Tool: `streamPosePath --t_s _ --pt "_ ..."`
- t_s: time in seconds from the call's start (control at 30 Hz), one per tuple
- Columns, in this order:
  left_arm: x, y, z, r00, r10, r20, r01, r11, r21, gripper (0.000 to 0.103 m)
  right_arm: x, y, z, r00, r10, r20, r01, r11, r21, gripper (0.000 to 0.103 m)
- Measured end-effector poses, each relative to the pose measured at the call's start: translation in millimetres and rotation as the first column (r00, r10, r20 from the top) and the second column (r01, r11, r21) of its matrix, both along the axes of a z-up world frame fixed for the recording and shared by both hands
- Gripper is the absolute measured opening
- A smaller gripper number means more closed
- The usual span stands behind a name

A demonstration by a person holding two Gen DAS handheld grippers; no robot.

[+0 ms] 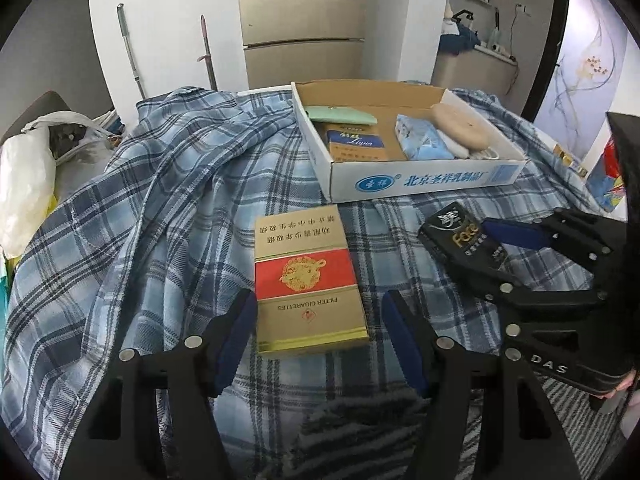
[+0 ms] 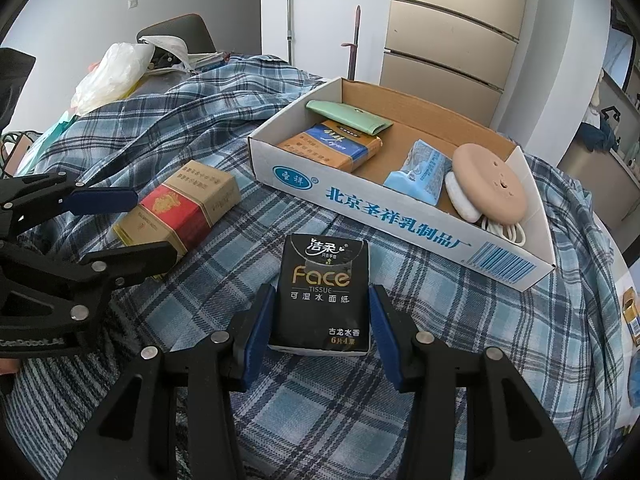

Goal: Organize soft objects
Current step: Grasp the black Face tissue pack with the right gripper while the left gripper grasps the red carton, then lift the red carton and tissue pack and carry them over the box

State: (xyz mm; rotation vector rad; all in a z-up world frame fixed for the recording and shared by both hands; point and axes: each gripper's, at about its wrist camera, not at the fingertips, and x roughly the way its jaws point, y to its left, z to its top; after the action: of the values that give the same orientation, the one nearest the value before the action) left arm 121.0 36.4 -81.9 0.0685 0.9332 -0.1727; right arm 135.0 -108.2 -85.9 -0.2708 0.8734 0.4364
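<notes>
A gold and red cigarette carton (image 1: 308, 280) lies on the plaid cloth between the open fingers of my left gripper (image 1: 318, 318); it also shows in the right wrist view (image 2: 176, 208). A black Face tissue pack (image 2: 322, 296) lies between the open fingers of my right gripper (image 2: 320, 320), pads close to its sides; it also shows in the left wrist view (image 1: 460, 236). A shallow white cardboard box (image 2: 400, 216) behind holds a green pouch (image 2: 348, 116), an orange-blue carton (image 2: 332, 144), a blue tissue pack (image 2: 420, 172) and a beige round pad (image 2: 490, 188).
The blue plaid cloth (image 1: 160, 200) covers the whole surface in folds. White plastic bags (image 1: 24, 184) sit at the far left. A tall cabinet (image 1: 304, 20) and two poles stand behind. Small boxes (image 1: 608, 184) lie at the right edge.
</notes>
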Motion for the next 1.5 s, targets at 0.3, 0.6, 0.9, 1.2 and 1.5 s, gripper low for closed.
streamPosePath --t_s 0.3,0.6,0.9,1.2,1.5 --pt "2 6 0 1.0 0.005 -0.013 -0.005 0.999 -0.039 0.068 0 0 0 1.0 0.002 0.001 -0.002 1.0 -0.002 0.047" --pt "5 -3 -9 0.999 -0.007 -0.043 0.008 1.0 0.025 0.061 0 0 0 1.0 0.002 0.002 -0.002 1.0 -0.003 0.046" --pt "-28 -8 23 0.977 -0.048 0.208 0.046 0.999 0.011 0.06 -15 -16 25 0.986 -0.038 0.162 0.024 0.996 0.086 0.044" --pt "-75 -16 58 0.845 -0.072 0.529 0.06 0.997 0.04 0.06 -37 -39 56 0.935 -0.099 0.341 0.024 0.976 0.217 0.045" --pt "-93 -21 67 0.778 -0.065 0.625 0.025 0.997 0.072 0.06 -43 -42 66 0.908 -0.121 0.401 0.013 0.965 0.262 0.045"
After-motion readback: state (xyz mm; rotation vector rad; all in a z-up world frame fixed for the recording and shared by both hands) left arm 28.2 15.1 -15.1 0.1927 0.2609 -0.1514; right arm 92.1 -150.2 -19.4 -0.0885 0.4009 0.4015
